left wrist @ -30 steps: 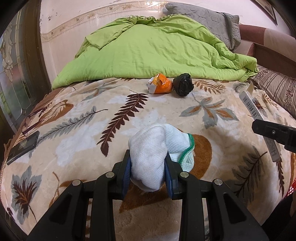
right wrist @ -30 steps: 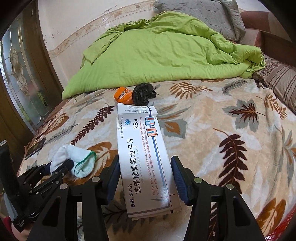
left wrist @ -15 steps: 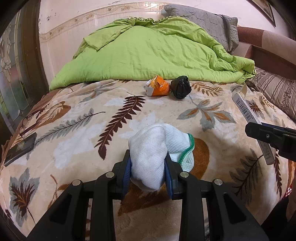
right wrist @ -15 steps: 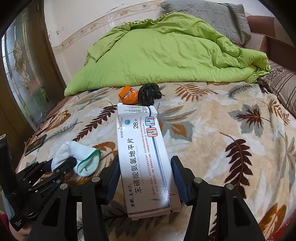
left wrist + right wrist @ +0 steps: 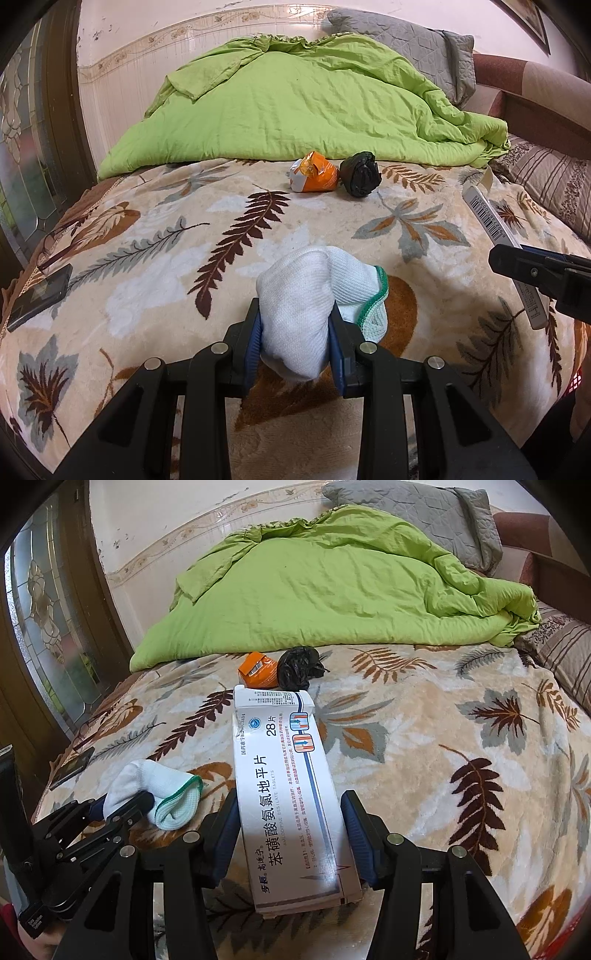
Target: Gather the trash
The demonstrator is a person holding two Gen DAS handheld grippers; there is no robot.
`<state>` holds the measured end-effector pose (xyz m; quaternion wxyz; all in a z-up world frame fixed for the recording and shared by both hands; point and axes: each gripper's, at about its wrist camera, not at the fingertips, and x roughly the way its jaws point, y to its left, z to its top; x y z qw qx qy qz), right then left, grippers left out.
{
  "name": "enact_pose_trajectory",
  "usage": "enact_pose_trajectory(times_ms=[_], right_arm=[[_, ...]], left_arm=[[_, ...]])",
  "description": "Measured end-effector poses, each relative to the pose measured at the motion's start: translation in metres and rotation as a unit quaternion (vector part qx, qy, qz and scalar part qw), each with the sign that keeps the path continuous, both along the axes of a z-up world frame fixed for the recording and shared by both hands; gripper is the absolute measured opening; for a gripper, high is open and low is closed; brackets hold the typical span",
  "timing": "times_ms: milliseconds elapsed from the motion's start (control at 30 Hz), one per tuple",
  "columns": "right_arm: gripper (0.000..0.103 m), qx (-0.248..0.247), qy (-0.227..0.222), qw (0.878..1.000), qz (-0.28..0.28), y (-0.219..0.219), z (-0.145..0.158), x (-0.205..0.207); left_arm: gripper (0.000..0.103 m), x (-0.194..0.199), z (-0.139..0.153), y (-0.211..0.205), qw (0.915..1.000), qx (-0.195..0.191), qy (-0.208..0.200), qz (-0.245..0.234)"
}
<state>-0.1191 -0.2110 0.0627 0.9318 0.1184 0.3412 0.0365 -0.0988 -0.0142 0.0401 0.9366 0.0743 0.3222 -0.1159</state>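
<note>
My left gripper (image 5: 293,332) is shut on a white sock (image 5: 306,295) with a green cuff, held just above the leaf-patterned blanket (image 5: 147,258). My right gripper (image 5: 290,812) is shut on a long white medicine box (image 5: 284,775), its pads against the box's two long sides. Each gripper shows in the other's view: the left gripper (image 5: 122,805) with the sock (image 5: 162,790) at lower left, the right gripper (image 5: 517,262) with the box (image 5: 491,214) at right. Farther up the bed lie a crumpled orange wrapper (image 5: 314,175) and a balled black bag (image 5: 360,177), side by side.
A green duvet (image 5: 295,103) is heaped across the back of the bed with a grey pillow (image 5: 406,40) behind it. A striped pillow (image 5: 546,181) lies at the right. A dark phone (image 5: 40,295) rests on the left edge, beside a glass-panelled door (image 5: 48,620).
</note>
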Motion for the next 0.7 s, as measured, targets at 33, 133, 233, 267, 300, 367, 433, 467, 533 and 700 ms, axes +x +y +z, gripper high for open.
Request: enact_pose_trajectory(times_ms=[33,133,233,267,300,367,433,467,533,700], right_arm=[[0.058,-0.001,0.000,1.000,0.001,0.000,0.000,0.000],[0.058,0.000,0.001,1.000,0.000,0.000,0.000,0.000],[0.058,0.000,0.001,1.000,0.000,0.000,0.000,0.000],[0.058,-0.001,0.001,1.000,0.000,0.000,0.000,0.000],[0.058,-0.001,0.001,1.000,0.000,0.000,0.000,0.000],[0.058,0.000,0.000,1.000,0.000,0.000,0.000,0.000],[0.058,0.003,-0.001,1.000,-0.001,0.000,0.000,0.000],[0.058,0.004,-0.001,1.000,-0.001,0.000,-0.001,0.000],[0.058,0.009,-0.002,1.000,-0.003,-0.001,0.000,-0.001],[0.058,0.046,-0.017,0.999,-0.023,-0.019,0.014,-0.031]], left_arm=[[0.030,0.000,0.000,0.000,1.0000,0.000,0.000,0.000],[0.030,0.000,0.000,0.000,1.0000,0.000,0.000,0.000],[0.030,0.000,0.000,0.000,1.0000,0.000,0.000,0.000],[0.030,0.000,0.000,0.000,1.0000,0.000,0.000,0.000],[0.030,-0.001,0.000,0.000,1.0000,0.000,0.000,0.000],[0.030,0.000,0.001,-0.002,1.0000,-0.002,0.000,-0.002],[0.030,0.000,0.003,-0.005,1.0000,-0.004,-0.001,-0.006],[0.030,0.000,0.003,-0.006,0.9999,-0.007,0.000,-0.010],[0.030,-0.002,0.005,-0.008,0.9997,-0.013,0.000,-0.020],[0.030,-0.018,0.016,-0.021,0.9977,-0.032,0.001,-0.059]])
